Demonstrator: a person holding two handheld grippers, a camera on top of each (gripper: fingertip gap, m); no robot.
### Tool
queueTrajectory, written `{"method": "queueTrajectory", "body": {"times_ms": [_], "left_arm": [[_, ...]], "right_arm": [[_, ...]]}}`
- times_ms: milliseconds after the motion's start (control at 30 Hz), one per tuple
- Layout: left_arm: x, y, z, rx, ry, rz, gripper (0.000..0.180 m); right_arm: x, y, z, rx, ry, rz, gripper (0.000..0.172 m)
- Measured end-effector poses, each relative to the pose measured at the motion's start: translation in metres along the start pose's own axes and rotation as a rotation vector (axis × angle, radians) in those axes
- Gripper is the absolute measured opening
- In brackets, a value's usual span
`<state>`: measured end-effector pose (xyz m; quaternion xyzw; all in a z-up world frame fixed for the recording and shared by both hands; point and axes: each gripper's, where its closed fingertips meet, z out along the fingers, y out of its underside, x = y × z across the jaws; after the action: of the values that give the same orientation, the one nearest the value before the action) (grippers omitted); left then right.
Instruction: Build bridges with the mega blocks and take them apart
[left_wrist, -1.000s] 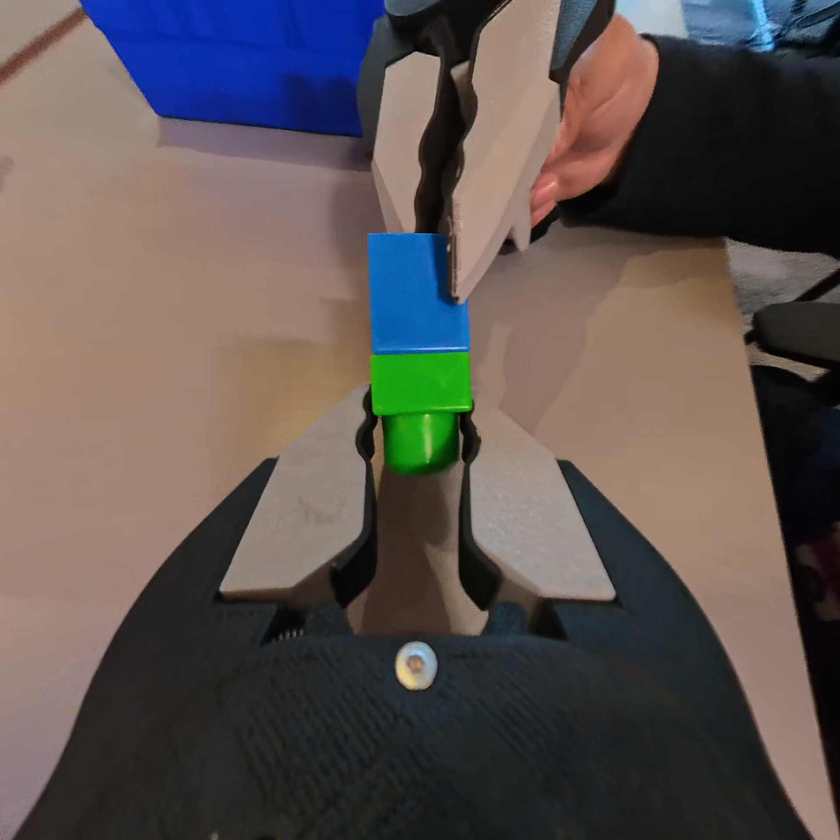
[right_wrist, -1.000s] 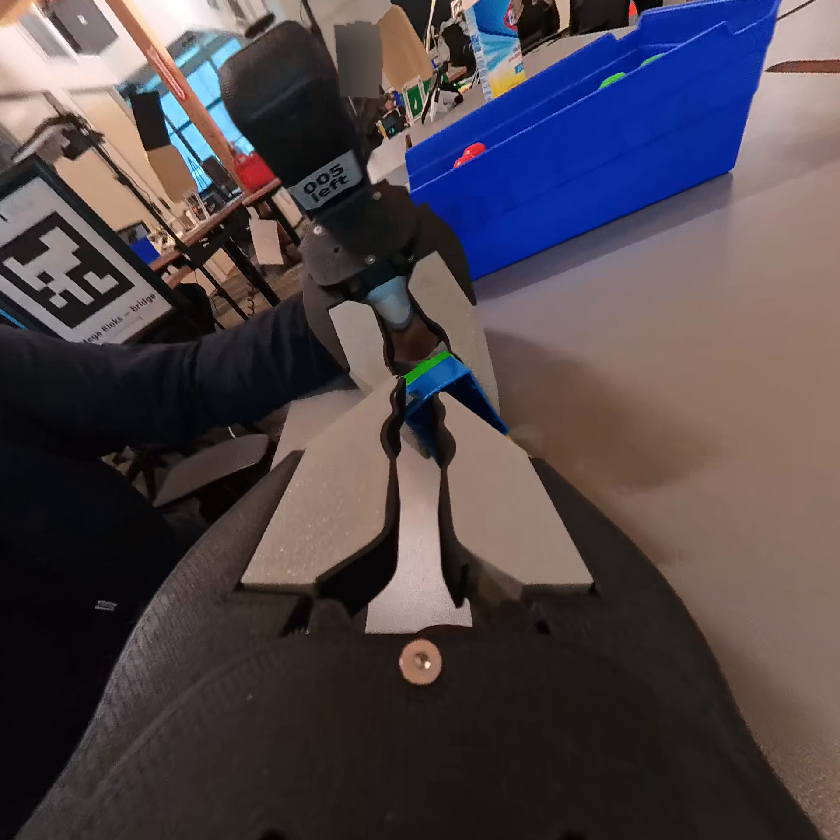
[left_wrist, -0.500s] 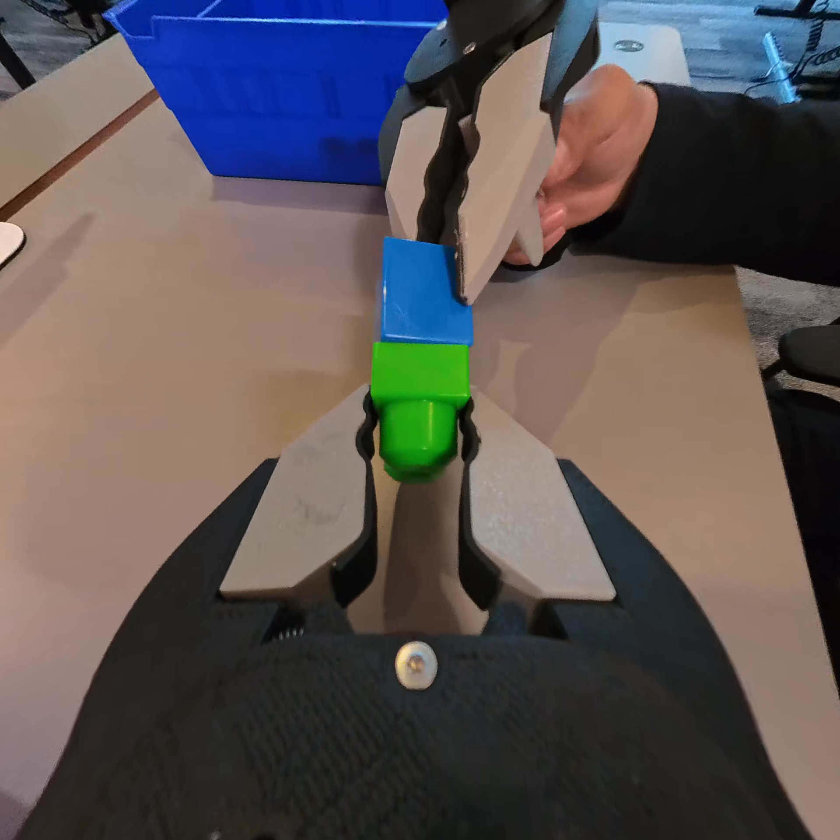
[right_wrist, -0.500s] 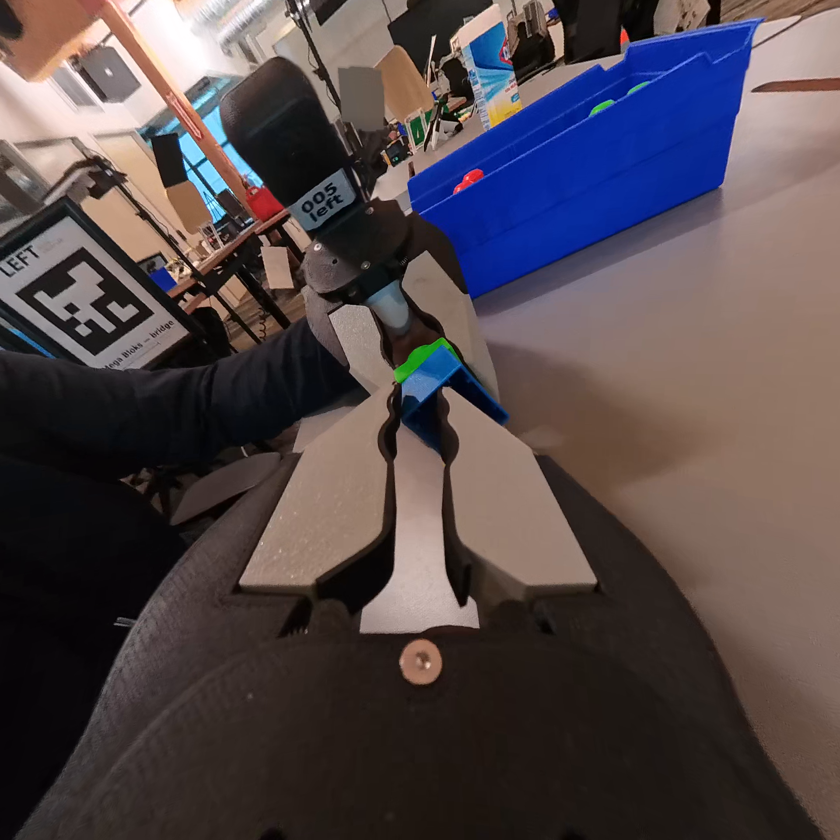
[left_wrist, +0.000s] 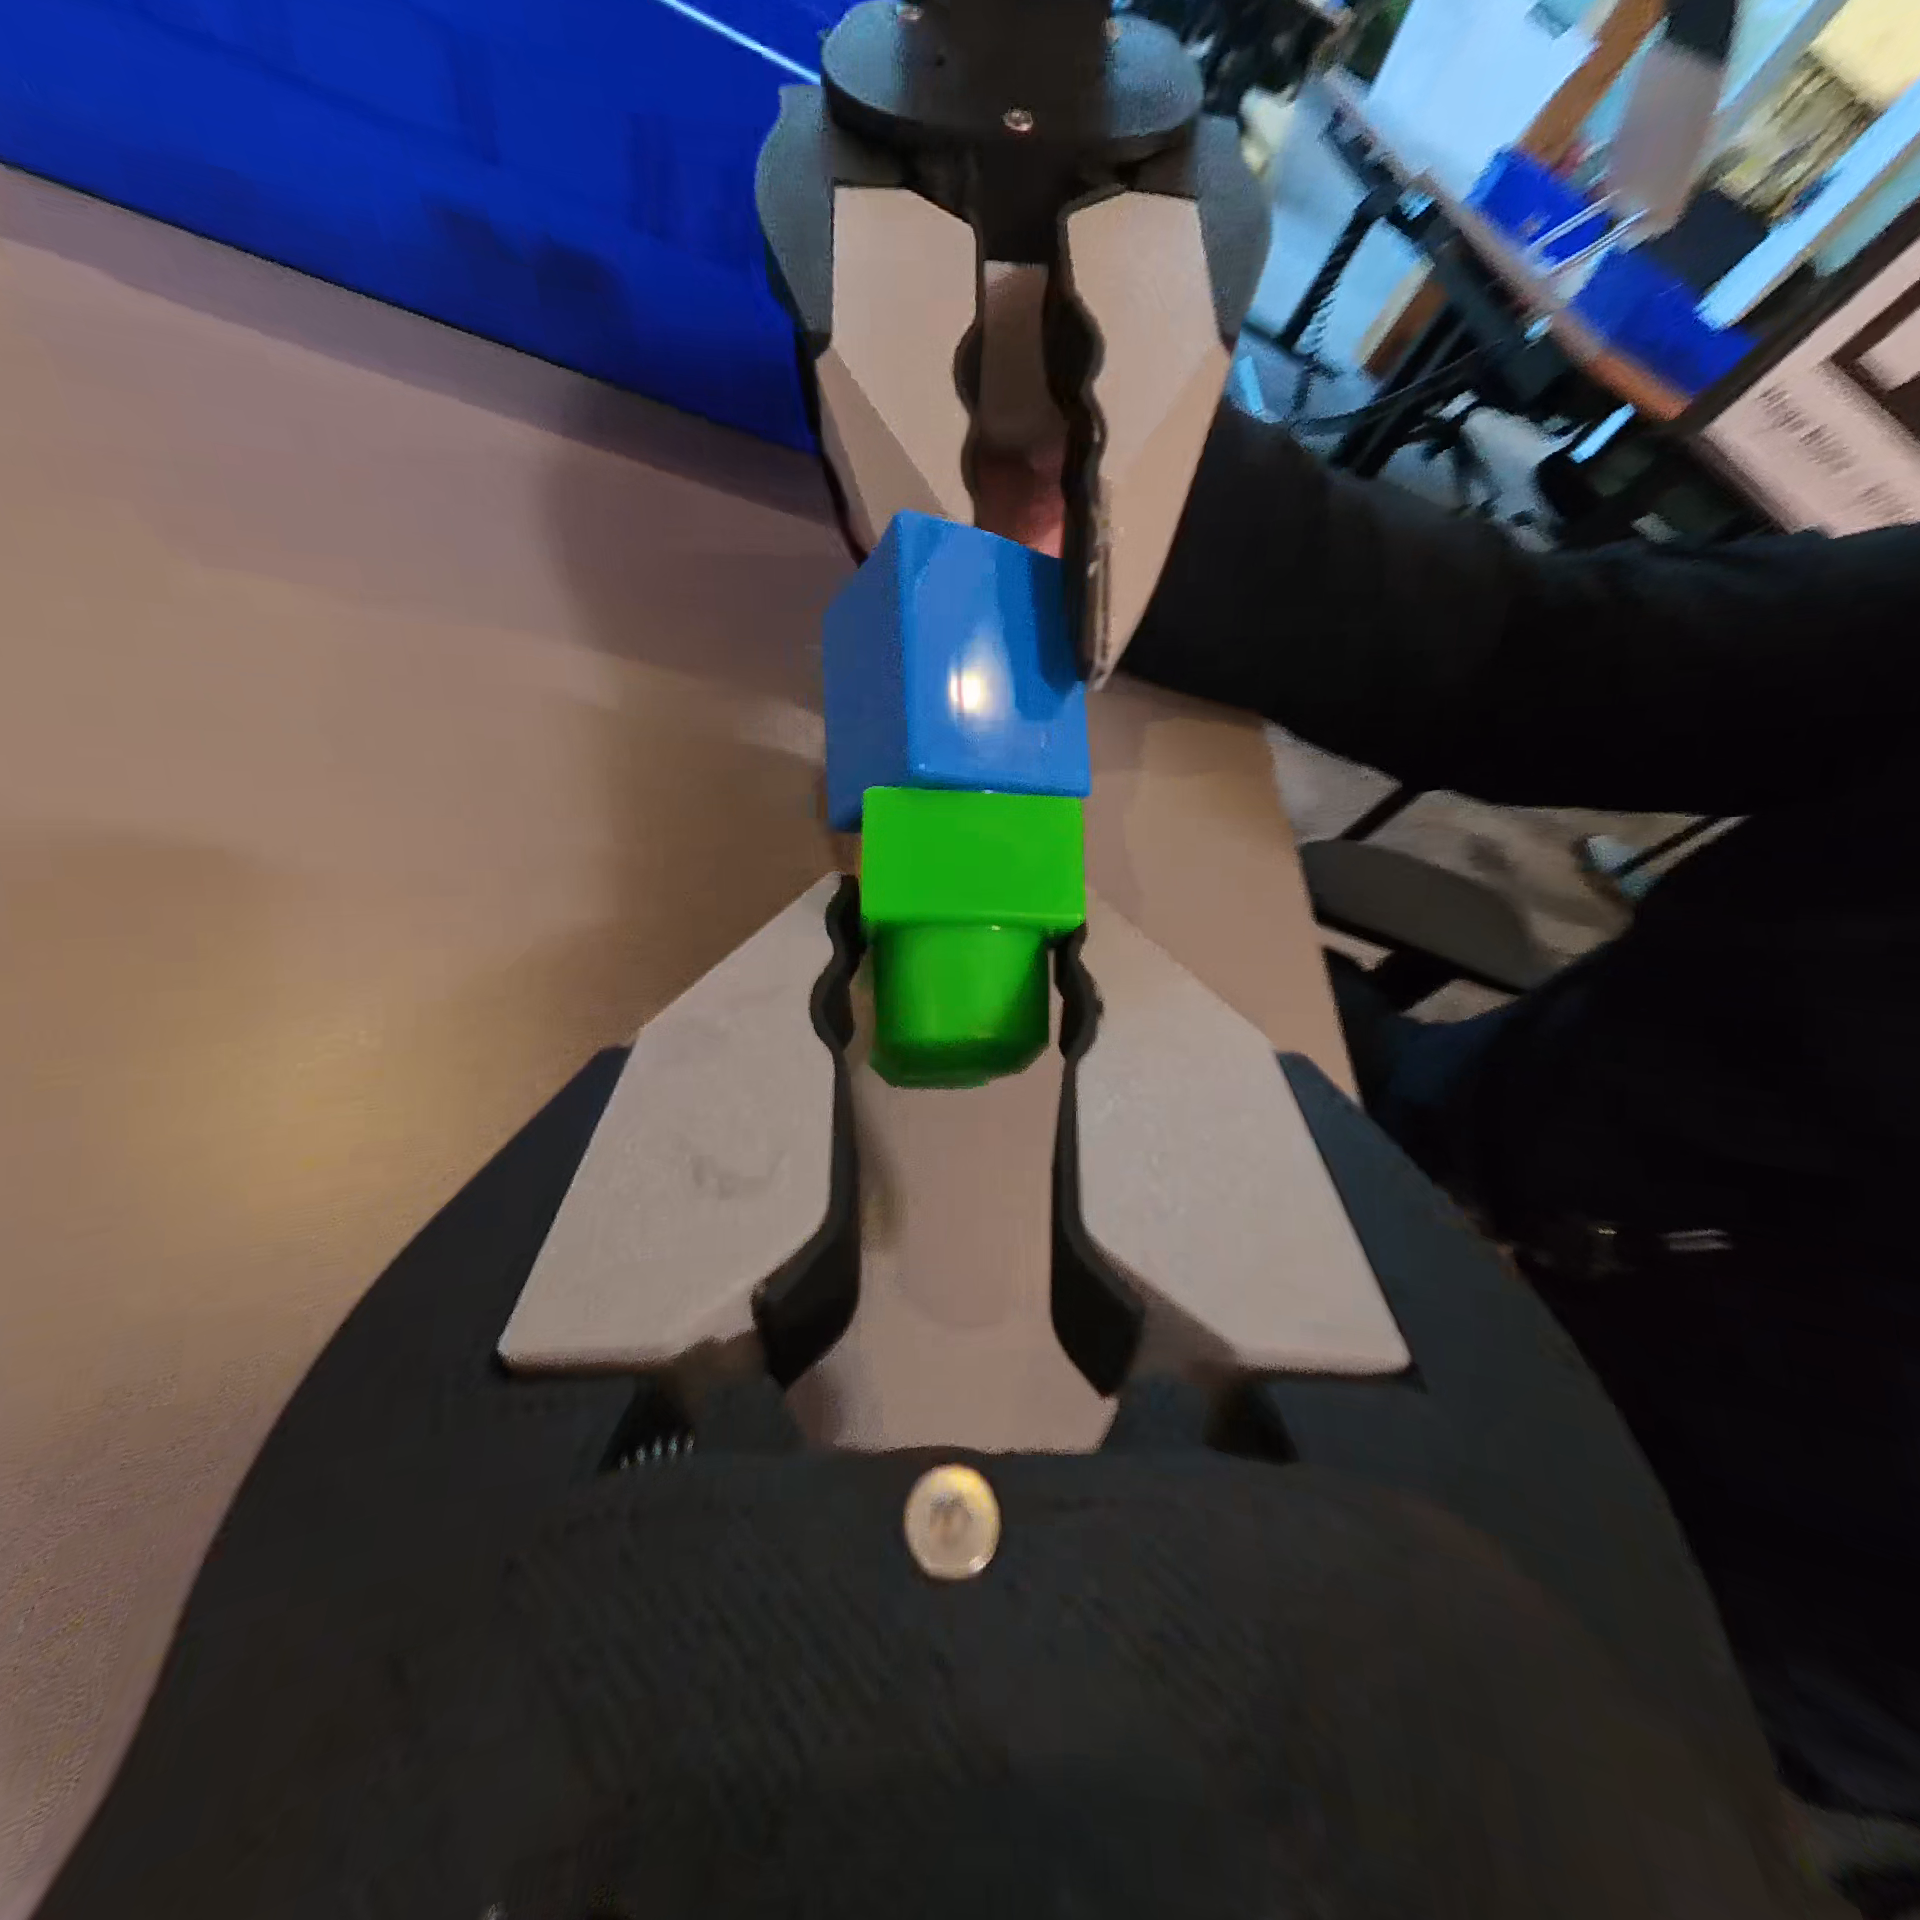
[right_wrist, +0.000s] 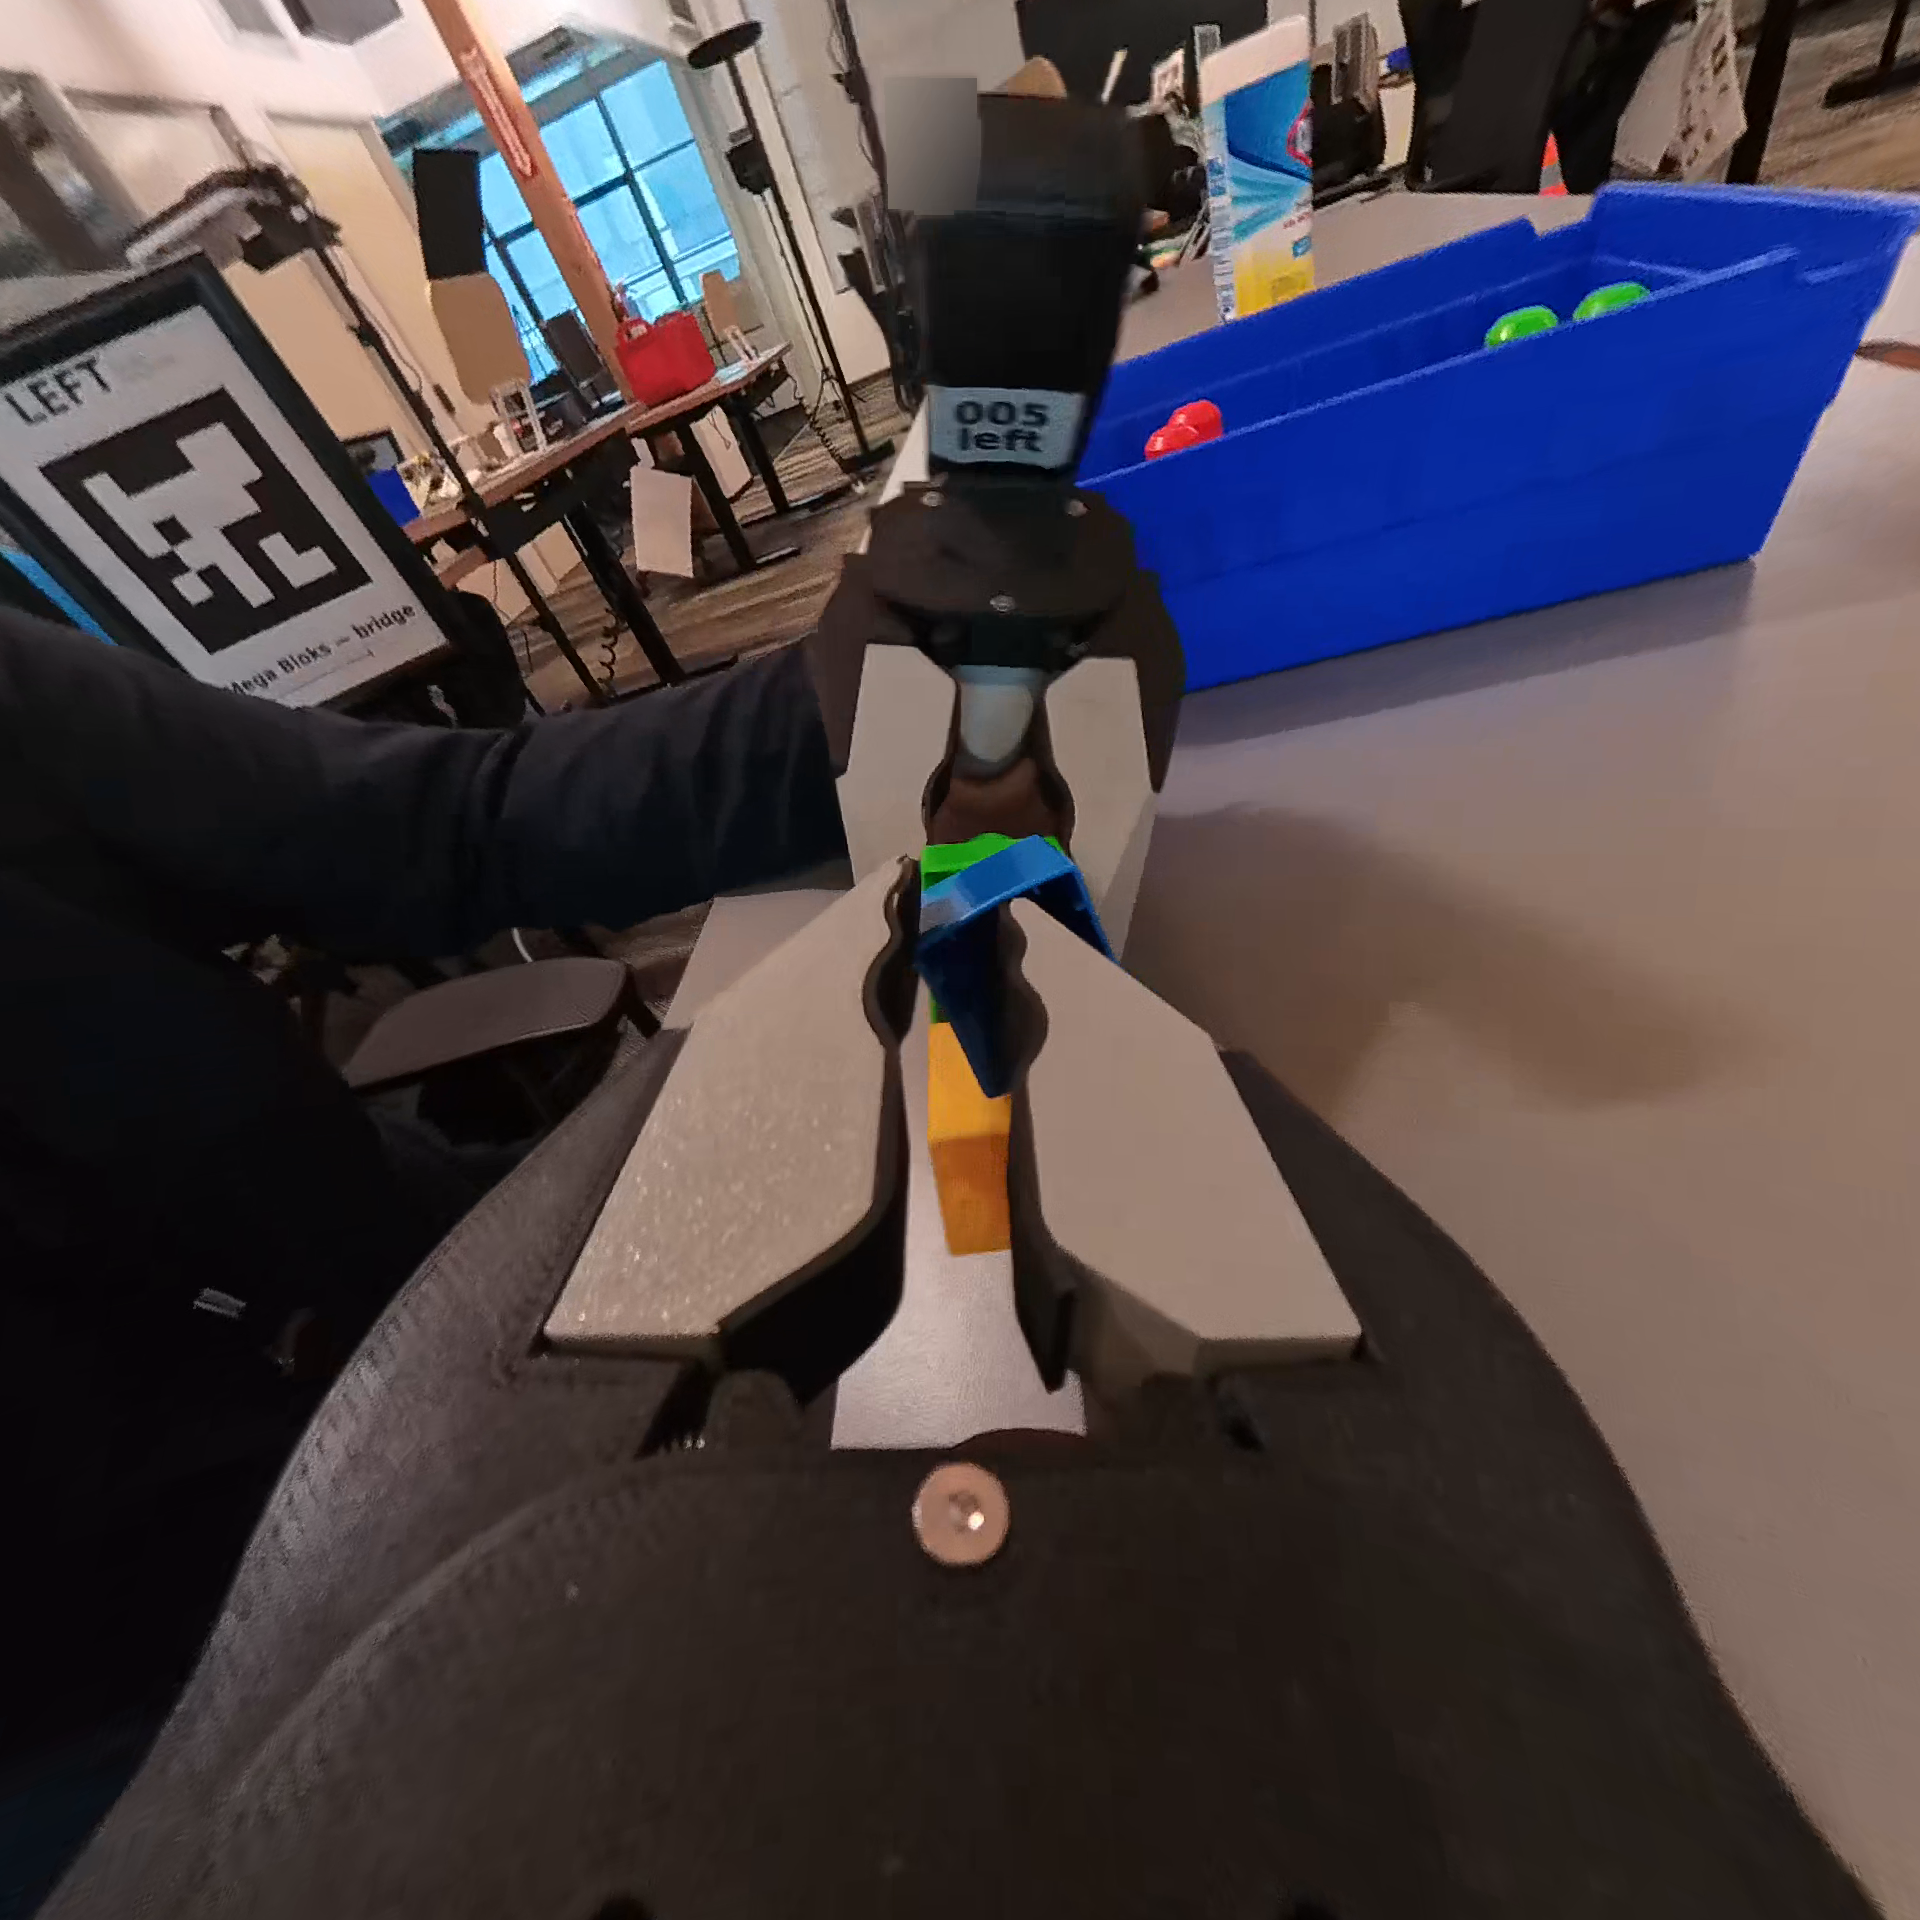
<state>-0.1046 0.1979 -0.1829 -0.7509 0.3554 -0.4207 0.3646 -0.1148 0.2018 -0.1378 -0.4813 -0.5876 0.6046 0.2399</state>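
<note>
Separating two joined blocks above the table (left_wrist: 312, 831), frame centre: left claw (left_wrist: 956, 987) clenches the green block (left_wrist: 971, 862) by its stud; right claw (right_wrist: 961, 966) pinches the blue block (left_wrist: 956, 675) by its wall. Next, presumably, pulling apart along the stud axis.

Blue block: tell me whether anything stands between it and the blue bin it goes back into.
Nothing visible blocks the way. The blue block is pinched in the right gripper and joined to the green block held by the left gripper. Bare table lies between them and the blue bin.
</note>
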Motion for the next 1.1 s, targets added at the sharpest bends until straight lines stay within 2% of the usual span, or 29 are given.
{"method": "queueTrajectory", "body": {"times_ms": [133,333,533,733,833,900,1100], "left_arm": [[0.006,-0.008,-0.005,0.060,0.072,-0.059,0.038],[-0.017,-0.014,-0.009,0.072,-0.128,0.049,0.038],[-0.024,-0.012,-0.010,0.044,-0.196,0.086,0.037],[-0.038,-0.015,-0.014,-0.021,-0.433,0.341,0.035],[-0.035,-0.024,-0.018,0.009,-0.486,0.421,0.035],[-0.031,-0.028,-0.020,0.031,-0.473,0.431,0.035],[-0.019,-0.028,-0.019,0.090,-0.306,0.289,0.035]], "right_arm": [[-0.007,-0.005,-0.002,0.010,-0.003,-0.072,0.010],[0.011,-0.004,-0.005,0.035,0.032,0.066,0.007],[0.017,-0.001,-0.005,0.049,0.014,0.166,0.004],[0.022,0.004,-0.008,0.081,-0.040,0.332,0.001],[0.020,0.000,-0.010,0.121,-0.086,0.394,0.001],[0.016,-0.004,-0.010,0.133,-0.110,0.387,0.001],[0.007,-0.010,-0.009,0.107,-0.074,0.236,0.001]]}}
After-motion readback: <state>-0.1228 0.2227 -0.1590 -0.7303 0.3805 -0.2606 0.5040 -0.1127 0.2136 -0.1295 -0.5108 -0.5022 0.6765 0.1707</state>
